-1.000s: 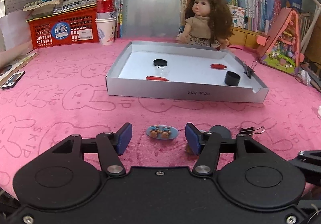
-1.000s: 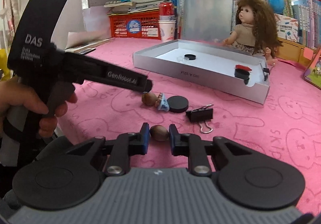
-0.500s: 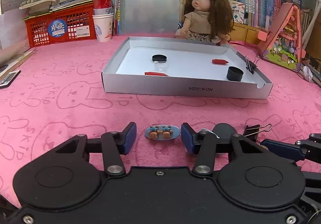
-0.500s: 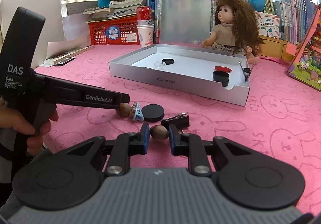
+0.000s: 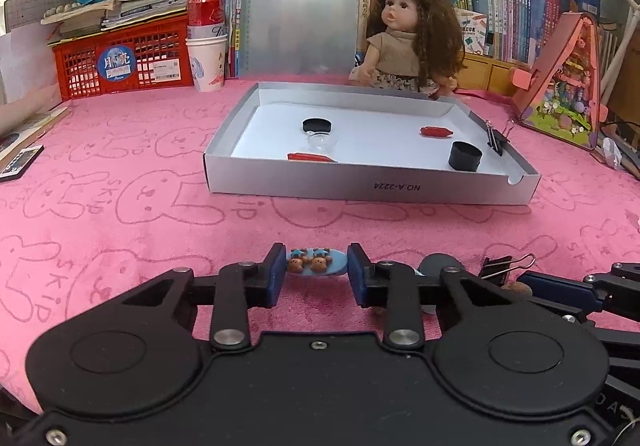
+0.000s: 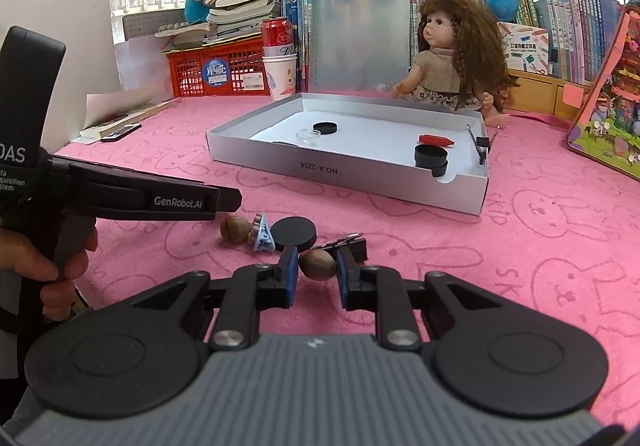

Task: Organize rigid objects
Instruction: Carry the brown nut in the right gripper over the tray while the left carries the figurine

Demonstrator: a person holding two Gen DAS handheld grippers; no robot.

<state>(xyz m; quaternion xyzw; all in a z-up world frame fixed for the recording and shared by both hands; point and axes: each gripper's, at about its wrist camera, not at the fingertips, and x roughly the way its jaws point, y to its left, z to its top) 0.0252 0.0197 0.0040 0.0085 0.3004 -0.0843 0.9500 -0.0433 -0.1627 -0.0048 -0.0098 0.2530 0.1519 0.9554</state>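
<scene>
In the left wrist view, the left tool (image 5: 316, 271) at lower centre is closing its jaws around the blue oval charm (image 5: 316, 264) on the pink table (image 5: 120, 182); the pads look just short of it. The flat charm may slip out or tip

In the right wrist view, the right tool (image 6: 317, 273) is clenched on a brown nut (image 6: 317, 264) at centre; being round, it may roll free before reaching the silver tray (image 6: 360, 170) at upper centre

Bare pink cloth (image 5: 120, 150) up to the tray (image 5: 372, 188); doll (image 5: 412, 34) behind.
</scene>
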